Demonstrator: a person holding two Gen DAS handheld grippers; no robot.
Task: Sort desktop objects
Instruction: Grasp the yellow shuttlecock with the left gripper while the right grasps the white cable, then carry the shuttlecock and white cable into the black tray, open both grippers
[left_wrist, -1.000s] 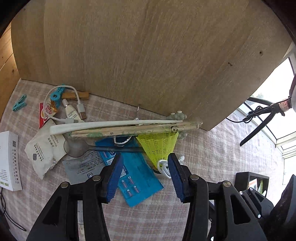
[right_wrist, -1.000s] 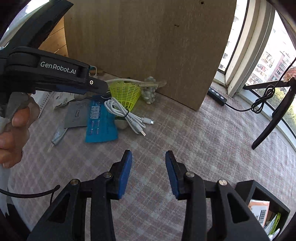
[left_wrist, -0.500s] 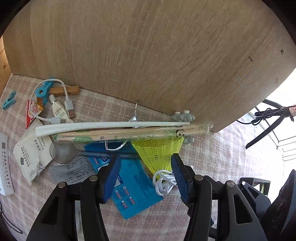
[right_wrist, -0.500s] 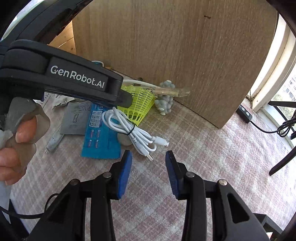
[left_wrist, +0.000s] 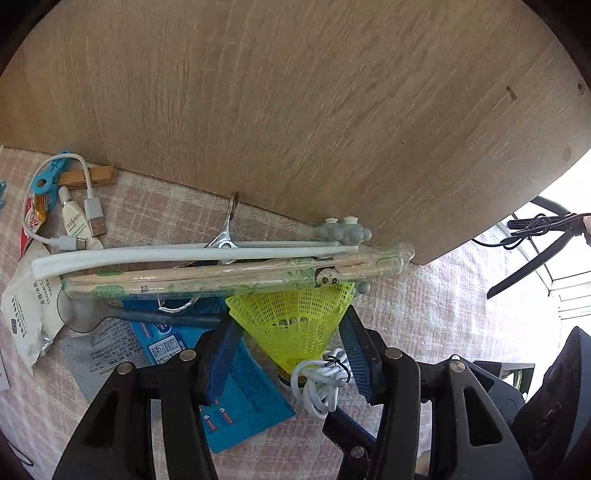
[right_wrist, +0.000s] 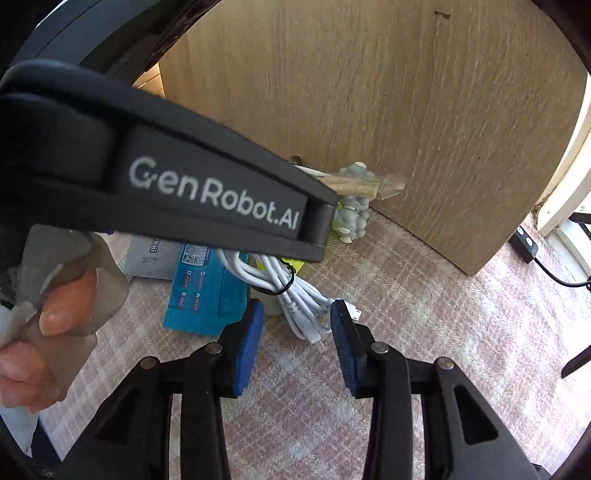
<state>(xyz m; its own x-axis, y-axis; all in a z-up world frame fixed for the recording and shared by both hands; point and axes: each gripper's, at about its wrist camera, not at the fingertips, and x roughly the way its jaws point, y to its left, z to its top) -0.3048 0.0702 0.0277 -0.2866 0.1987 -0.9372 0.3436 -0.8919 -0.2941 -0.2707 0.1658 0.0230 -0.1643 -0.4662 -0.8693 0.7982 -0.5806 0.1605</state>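
Yellow shuttlecock (left_wrist: 295, 325) lies on the checked cloth (left_wrist: 424, 302) w/ its skirt between the left gripper (left_wrist: 290, 356) pads; jaws spread, just been closing a bit, can't tell if they touch it. White cable bundle (right_wrist: 295, 299) just beside it — right gripper (right_wrist: 297, 347) straddles its end, jaws apart, not pinching. Blue packet (left_wrist: 236, 387), wrapped chopsticks (left_wrist: 229, 277) and wood panel (left_wrist: 295, 110) around.

left black two-finger gripper with blue pads (left_wrist: 291, 354) jaws apart, just been closing a little, pads pressing nothing; right black blue-padded gripper (right_wrist: 297, 339) also parted, ungripped; bare hand (right_wrist: 48, 332) clasps left gripper handle
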